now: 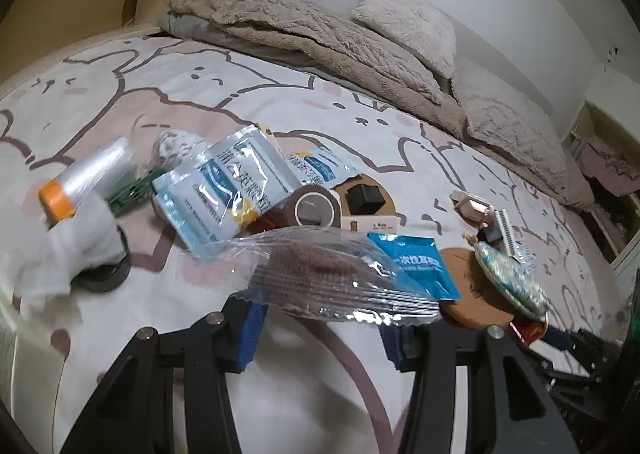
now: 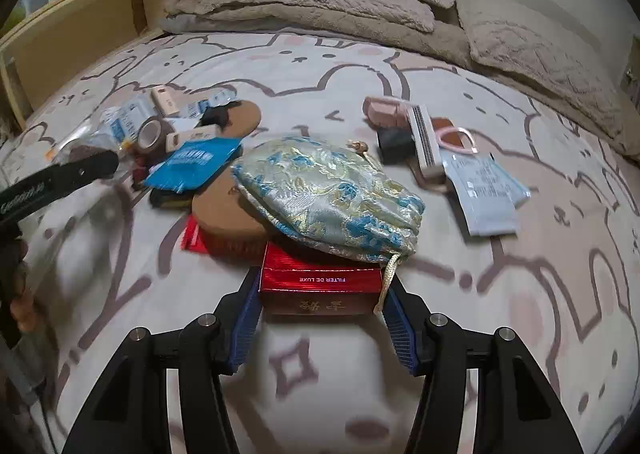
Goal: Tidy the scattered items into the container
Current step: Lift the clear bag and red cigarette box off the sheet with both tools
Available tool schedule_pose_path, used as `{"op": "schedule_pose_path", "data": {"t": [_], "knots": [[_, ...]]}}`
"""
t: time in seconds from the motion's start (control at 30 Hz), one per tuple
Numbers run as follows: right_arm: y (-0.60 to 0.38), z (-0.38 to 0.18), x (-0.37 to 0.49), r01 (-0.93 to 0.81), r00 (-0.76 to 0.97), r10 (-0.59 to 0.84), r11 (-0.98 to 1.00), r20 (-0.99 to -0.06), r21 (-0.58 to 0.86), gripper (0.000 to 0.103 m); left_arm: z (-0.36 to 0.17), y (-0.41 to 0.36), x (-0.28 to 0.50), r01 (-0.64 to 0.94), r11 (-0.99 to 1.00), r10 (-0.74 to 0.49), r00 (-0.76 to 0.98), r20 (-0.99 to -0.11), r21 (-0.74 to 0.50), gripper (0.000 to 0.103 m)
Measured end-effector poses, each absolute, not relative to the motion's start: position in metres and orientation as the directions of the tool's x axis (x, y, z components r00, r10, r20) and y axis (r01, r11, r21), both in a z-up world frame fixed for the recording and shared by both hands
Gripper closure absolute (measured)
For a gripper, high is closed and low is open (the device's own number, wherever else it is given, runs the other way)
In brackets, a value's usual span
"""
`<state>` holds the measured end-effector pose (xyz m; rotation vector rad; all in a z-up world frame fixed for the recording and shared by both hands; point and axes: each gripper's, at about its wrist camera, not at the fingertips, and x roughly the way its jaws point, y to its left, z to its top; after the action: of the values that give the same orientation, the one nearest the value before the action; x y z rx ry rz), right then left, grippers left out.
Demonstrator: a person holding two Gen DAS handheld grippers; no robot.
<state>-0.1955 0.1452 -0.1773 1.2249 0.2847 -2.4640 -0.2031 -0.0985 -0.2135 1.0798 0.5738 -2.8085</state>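
Observation:
In the left wrist view my left gripper (image 1: 324,328) stands wide with a clear plastic packet (image 1: 320,274) of brown stuff lying across its fingertips; I cannot tell if it is held. Beyond it lie white-and-blue sachets (image 1: 224,190), a brown tape roll (image 1: 314,208), a blue packet (image 1: 416,266) and a roll with an orange end (image 1: 86,182). In the right wrist view my right gripper (image 2: 322,306) has its blue pads against both sides of a red box (image 2: 320,284), which lies partly under a brocade pouch (image 2: 328,194). No container is clearly in view.
All items lie on a bed with a cartoon-print sheet (image 2: 520,274). Beige blankets and pillows (image 2: 360,2) are piled at the far side, a wooden headboard (image 2: 80,26) at the left. A pink box, comb and pale sachets (image 2: 480,190) lie right of the pouch.

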Motion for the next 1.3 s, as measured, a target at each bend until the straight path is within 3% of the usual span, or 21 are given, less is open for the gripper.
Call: {"op": "schedule_pose_path", "data": {"t": [0.43, 0.8, 1.3], "knots": [[0.187, -0.155, -0.135, 0.389, -0.536, -0.33, -0.913, -0.777, 0.12, 0.045, -0.189, -0.086, -0.142, 0.18, -0.95, 0.039, -0.745, -0.666, -0.257, 0.054], [0.209, -0.158, -0.093, 0.377, -0.498, -0.381, -0.904, -0.779, 0.202, 0.045, -0.176, -0.056, -0.085, 0.068, -0.952, 0.151, -0.743, -0.652, -0.298, 0.054], [0.186, -0.17, -0.044, 0.549, -0.338, -0.478, -0.8, -0.811, 0.242, 0.045, -0.192, -0.033, -0.039, 0.03, -0.949, 0.207, -0.693, -0.691, -0.314, 0.054]]}}
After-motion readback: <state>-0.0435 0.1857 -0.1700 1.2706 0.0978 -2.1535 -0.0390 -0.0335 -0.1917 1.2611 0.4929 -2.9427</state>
